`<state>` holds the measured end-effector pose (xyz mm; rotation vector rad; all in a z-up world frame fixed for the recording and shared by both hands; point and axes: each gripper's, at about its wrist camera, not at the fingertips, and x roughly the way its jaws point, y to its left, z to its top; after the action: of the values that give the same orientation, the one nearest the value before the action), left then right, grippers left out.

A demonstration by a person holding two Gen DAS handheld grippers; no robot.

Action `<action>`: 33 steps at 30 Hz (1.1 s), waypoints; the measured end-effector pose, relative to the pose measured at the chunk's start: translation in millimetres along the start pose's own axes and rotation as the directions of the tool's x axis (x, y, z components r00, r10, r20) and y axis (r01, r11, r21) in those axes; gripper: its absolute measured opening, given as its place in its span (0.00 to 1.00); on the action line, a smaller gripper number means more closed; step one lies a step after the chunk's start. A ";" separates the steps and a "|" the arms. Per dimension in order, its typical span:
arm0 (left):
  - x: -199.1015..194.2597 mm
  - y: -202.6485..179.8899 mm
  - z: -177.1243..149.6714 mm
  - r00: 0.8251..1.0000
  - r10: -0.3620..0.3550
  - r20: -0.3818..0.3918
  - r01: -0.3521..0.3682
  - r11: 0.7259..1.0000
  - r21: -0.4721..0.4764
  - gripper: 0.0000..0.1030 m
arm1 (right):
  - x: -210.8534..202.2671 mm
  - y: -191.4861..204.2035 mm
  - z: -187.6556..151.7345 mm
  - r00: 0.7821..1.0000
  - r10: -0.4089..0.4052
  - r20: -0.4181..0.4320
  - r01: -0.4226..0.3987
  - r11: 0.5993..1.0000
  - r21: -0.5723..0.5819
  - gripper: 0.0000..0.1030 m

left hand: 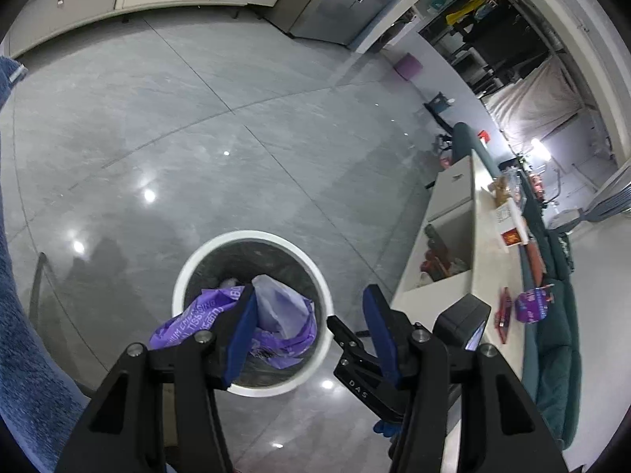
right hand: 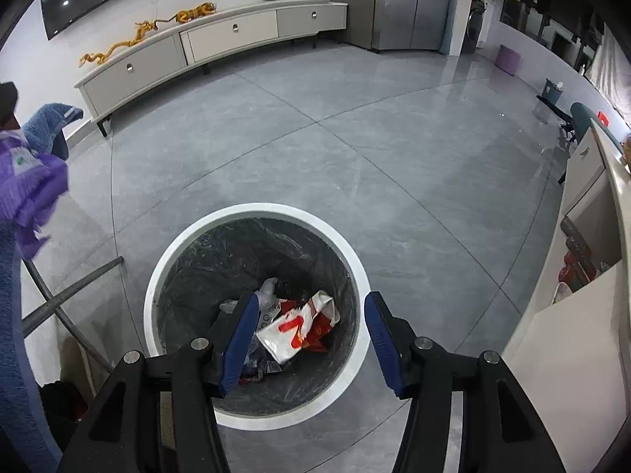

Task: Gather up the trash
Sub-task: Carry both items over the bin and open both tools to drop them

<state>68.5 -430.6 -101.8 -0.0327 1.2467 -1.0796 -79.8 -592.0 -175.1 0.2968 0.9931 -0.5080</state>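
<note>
A round bin (left hand: pixel 315 272) with a white rim and a black liner stands on the grey floor, right below both grippers. My left gripper (left hand: pixel 311 335) is open above it. A crumpled purple tissue wrapper (left hand: pixel 197 315) hangs against its left pad (left hand: pixel 240 339), clear of the right pad. My right gripper (right hand: pixel 311 339) is open over the bin (right hand: pixel 165 260), nothing between its pads. Under it a red and white wrapper (right hand: pixel 299 327) lies on other rubbish inside. Part of the right gripper's black body (left hand: pixel 355 358) shows in the left wrist view.
A low white table (left hand: pixel 453 260) with boxes and packets stands right of the bin, a teal sofa (left hand: pixel 560 347) behind it with a purple pack (left hand: pixel 532 305). Metal legs (right hand: pixel 71 287) and blue fabric (right hand: pixel 51 126) lie to the left. A long white cabinet (right hand: pixel 221 35) lines the far wall.
</note>
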 end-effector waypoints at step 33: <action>78.1 10.0 -1.1 0.984 -0.011 -0.177 -0.023 0.982 -0.188 0.23 | -26.4 -43.9 -33.3 0.997 0.061 0.055 -0.069 0.985 0.157 0.56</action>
<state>67.9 -476.9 -165.5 -0.0793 1.5075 -0.9716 -139.0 -606.6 -170.3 0.4554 0.8933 -0.5337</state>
